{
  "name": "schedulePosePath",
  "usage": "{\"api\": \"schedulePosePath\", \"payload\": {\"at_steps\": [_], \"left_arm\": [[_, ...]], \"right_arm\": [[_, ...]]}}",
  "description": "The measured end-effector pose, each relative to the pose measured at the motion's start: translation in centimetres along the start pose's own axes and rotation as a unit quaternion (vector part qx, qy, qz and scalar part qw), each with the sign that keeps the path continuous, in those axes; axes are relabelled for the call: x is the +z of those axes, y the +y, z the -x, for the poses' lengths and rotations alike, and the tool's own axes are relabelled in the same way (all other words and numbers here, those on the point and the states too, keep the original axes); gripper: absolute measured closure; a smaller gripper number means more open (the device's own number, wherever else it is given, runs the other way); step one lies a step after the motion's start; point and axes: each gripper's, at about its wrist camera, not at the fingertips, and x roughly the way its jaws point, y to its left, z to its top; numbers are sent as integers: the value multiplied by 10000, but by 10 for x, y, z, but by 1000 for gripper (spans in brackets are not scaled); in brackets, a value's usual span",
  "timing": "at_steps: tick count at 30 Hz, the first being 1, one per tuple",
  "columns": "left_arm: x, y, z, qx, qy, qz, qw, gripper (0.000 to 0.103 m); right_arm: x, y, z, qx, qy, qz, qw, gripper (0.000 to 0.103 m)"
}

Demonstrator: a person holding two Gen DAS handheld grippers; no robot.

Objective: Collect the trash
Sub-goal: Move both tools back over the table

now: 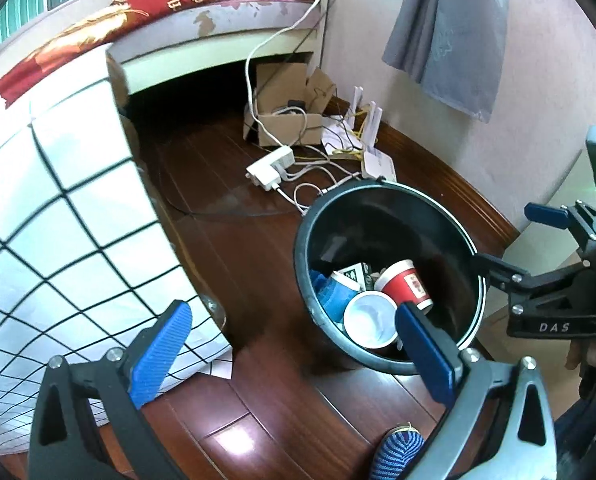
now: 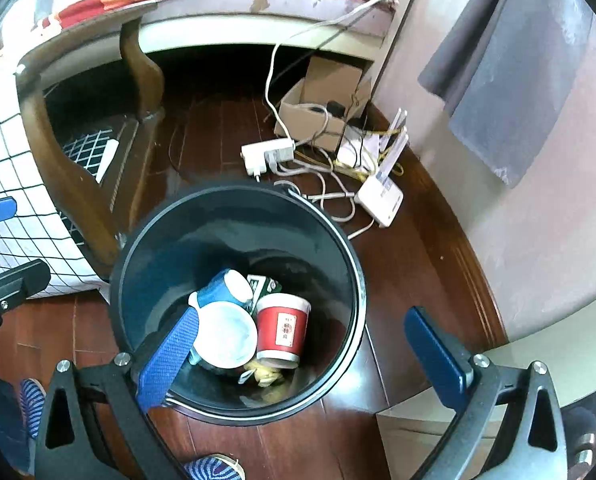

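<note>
Right wrist view: right tongs gape wide and empty above a round dark plastic bin holding a red paper cup. Left tongs likewise spread wide, empty.

Dark reddish wood floor, glossy enough to catch the light. At 12 o'clock there's a bed with a red patterned blanket and scuffed, peeling trim. Pale pinkish wall runs along 3 o'clock, with a grey cloth hanging on it. Around 1 o'clock a cardboard box, white power strip and router sit in a cable tangle. White grid-pattern cloth at 9 o'clock, over a dark wooden frame.
</note>
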Motion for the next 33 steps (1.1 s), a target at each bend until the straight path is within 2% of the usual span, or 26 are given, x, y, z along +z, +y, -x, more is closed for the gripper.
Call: {"api": "schedulePosePath", "payload": {"at_steps": [12,18,27,33], "left_arm": [[-3,19,42,208,-293,121,9993,1],[-2,39,71,359,-523,333,9974,1],[-2,86,112,673,-933,750,9905,1],[-7,121,127,896,-1065,1071,9845,1]], "right_arm": [[8,14,43,52,-443,-12,9990,0],[21,32,68,119,-739,60,9972,0],[53,80,102,391,-1250,391,9906,0],[74,118,113,607,-1494,684,9845,0]]}}
